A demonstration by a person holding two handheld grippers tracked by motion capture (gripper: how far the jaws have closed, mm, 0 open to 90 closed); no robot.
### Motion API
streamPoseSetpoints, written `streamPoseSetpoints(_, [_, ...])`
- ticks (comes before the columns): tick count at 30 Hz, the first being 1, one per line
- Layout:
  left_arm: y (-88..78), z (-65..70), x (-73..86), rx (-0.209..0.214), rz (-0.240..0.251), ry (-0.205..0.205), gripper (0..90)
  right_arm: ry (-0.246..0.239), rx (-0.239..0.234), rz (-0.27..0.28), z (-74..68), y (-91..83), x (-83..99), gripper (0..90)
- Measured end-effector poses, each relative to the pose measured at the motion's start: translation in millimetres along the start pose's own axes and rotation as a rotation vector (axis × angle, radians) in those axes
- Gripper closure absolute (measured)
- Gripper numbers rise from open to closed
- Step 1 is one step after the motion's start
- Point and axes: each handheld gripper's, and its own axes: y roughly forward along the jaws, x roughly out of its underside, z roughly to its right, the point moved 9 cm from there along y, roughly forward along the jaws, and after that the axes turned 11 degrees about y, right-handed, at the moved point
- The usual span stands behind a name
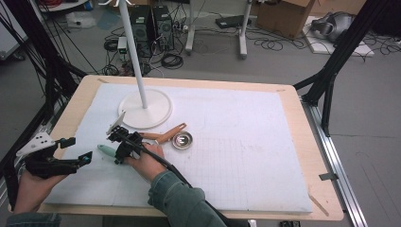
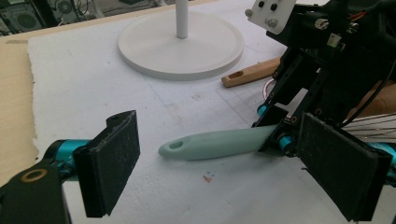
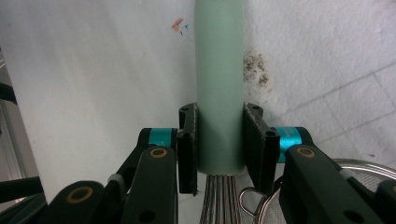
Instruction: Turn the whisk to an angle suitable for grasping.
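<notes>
Each black hand-held gripper [image 1: 124,140] has teal collars; sleeve [image 1: 182,201] is dark green.

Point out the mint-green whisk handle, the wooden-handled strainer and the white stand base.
Mint-green whisk handle [image 3: 219,84], right gripper view, mid-handle above the closed tongs.
Wooden-handled strainer [image 1: 182,140], high view, on its metal bowl.
White stand base [image 2: 182,46], left gripper view, on the round disc beside the pole.

Overhead camera facing forward-down, two close tongs-mounted cameras, mint handle [image 2: 219,143] common to all
</notes>
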Motion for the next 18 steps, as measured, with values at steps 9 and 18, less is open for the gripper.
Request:
streamPoseSetpoints(9, [0.6,0.4,-0.2,0.000,0.002,0.001,14.0,0.000,-0.035,0.002,-0.5,-5.0,-0.3,69.2])
streamPoseSetpoints(18, [0.1,-0.7,0.1,-0.003,0.003,-0.001,14.0,0.002,-0.106,0.015,-1.4,-11.4,-2.7,69.2])
